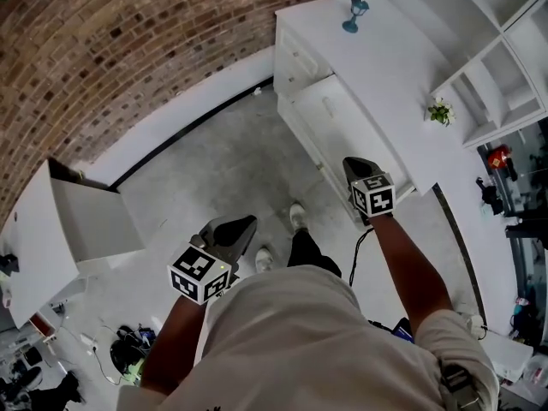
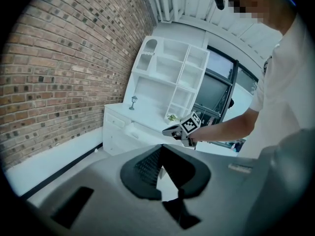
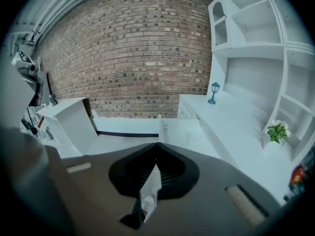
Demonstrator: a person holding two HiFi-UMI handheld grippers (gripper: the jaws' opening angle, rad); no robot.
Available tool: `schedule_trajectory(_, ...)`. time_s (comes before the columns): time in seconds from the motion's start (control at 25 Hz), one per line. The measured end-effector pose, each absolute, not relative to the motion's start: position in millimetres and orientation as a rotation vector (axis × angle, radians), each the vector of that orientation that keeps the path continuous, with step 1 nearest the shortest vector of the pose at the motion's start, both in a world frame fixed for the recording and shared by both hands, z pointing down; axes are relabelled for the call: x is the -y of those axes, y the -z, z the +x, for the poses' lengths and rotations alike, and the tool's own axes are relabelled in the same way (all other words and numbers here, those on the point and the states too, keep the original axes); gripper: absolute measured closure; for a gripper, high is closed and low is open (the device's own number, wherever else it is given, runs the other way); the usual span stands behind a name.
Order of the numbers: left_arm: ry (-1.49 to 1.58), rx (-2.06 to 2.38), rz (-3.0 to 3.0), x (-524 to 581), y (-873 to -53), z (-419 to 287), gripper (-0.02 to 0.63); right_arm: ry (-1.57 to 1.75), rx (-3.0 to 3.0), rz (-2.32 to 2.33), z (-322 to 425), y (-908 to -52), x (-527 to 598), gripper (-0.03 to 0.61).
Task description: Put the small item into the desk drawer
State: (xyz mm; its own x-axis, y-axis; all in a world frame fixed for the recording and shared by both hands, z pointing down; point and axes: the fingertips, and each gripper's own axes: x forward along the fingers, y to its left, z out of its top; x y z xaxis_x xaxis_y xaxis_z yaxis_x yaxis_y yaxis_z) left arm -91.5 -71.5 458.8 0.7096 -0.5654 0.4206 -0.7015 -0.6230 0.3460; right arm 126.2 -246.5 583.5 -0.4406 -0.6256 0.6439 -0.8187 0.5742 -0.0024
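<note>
Holds the right claw [image 1: 353, 165] pinched shut on nothing by the near end of the open desk drawer [image 1: 351, 135], the left claw [image 1: 244, 225] likewise closed and empty over the floor [image 1: 223, 169]. Seems poised before the pick-up: likeliest small item, a blue lamp figurine [image 1: 355, 14], untouched at the far end of the bench [image 1: 385, 58]. Next, probably: spread the right claw, reach across, close on the slim stem.

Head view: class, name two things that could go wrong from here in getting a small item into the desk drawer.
1. The right gripper is shut, with no item clearly held; reaching the blue lantern like that could knock it over.
2. The drawer seems pulled out beside that gripper; a careless swing could bump it.
</note>
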Motion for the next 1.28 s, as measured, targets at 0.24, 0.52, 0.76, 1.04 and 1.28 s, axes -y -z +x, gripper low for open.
schedule_trajectory(0.24,-0.354,0.933,2.431,51.7,-462.1,-91.8,0.609,-0.442,2.267,1.064,103.3,-562.3,180.4,0.565)
schedule_trajectory(0.52,-0.356,0.91,2.451,31.5,-463.1,-92.8,0.609,-0.45,2.341,1.003,76.5,-537.9,126.1,0.565)
schedule_trajectory(0.76,-0.365,0.905,2.457,16.5,-464.1,-92.2,0.609,-0.45,2.382,0.967,68.3,-519.2,92.5,0.565)
schedule_trajectory(1.04,-0.356,0.916,2.452,7.0,-463.8,-92.2,0.609,-0.425,2.418,0.947,64.2,-501.3,71.5,0.565)
schedule_trajectory(1.28,-0.357,0.907,2.455,1.5,-462.7,-92.8,0.609,-0.418,2.436,0.919,54.2,-493.2,56.7,0.566)
